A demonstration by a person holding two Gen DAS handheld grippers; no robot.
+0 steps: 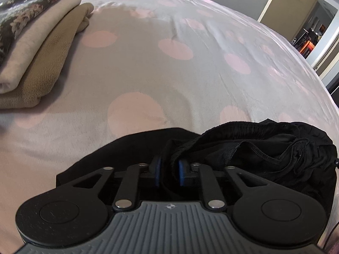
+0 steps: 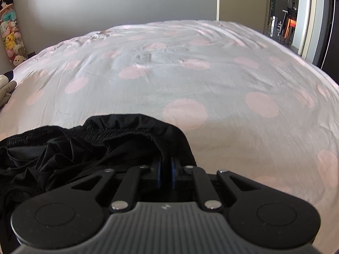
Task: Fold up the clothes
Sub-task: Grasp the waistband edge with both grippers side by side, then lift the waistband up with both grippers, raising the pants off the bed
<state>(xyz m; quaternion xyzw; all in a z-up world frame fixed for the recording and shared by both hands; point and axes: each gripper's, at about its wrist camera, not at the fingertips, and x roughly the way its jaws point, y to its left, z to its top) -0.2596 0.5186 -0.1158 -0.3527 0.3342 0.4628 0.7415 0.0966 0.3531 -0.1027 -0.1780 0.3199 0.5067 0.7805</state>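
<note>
A crumpled black garment with an elastic waistband lies at the near edge of a bed. In the left wrist view my left gripper has its blue pads closed on a bunched fold of the waistband at the garment's left end. The rest of the cloth spreads to the right and under the gripper. In the right wrist view the same black garment piles up to the left. My right gripper pinches the waistband's right end between nearly touching pads.
The bed cover is pale with large pink dots and stretches far ahead in both views. A stack of folded clothes, beige under a dark floral piece, sits at far left. An open doorway and hanging plush toys flank the bed.
</note>
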